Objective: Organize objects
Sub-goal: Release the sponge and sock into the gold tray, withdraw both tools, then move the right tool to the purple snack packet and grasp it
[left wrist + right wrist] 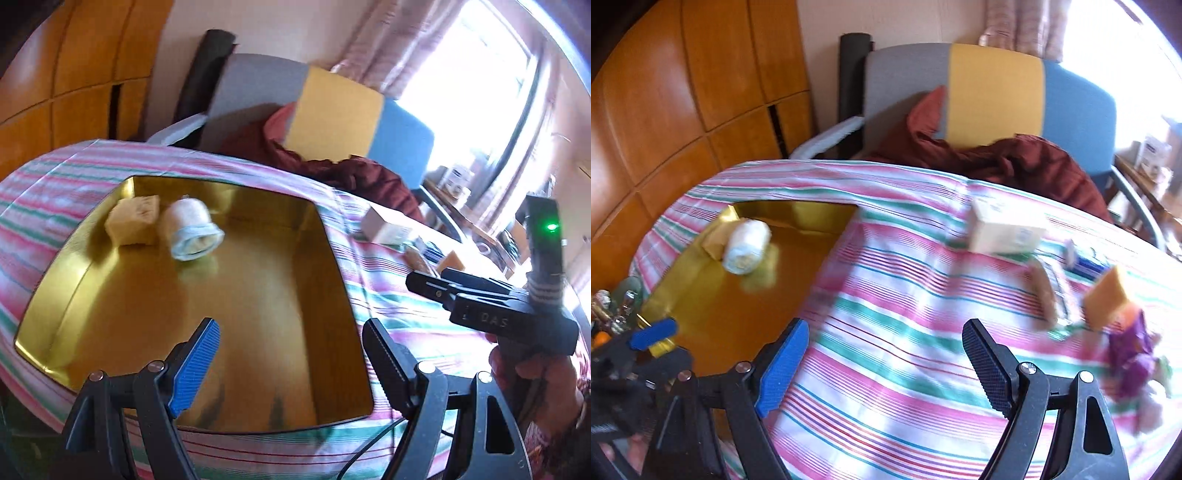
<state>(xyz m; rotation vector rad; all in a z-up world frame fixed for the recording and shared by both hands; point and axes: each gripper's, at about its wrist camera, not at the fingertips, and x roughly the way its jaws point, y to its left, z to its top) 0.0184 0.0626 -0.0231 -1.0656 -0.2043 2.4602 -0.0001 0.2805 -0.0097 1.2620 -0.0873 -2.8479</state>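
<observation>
A surface draped in pink, green and white striped cloth (897,295) carries a shallow, gold-lined rectangular tray (229,332), and inside the tray's far corner a tan sponge-like block (133,221) touches a pale roll with a light blue end (192,234). On the cloth beyond the tray's right edge lie a cream rectangular carton (1004,230), an orange block (1106,301) and a purple wrapped item (1134,354), well apart from the tray. The left claw (291,369) hangs open and empty over the tray's near end, and the right claw (882,369), also open and empty, hovers over bare cloth just beside the tray.
</observation>
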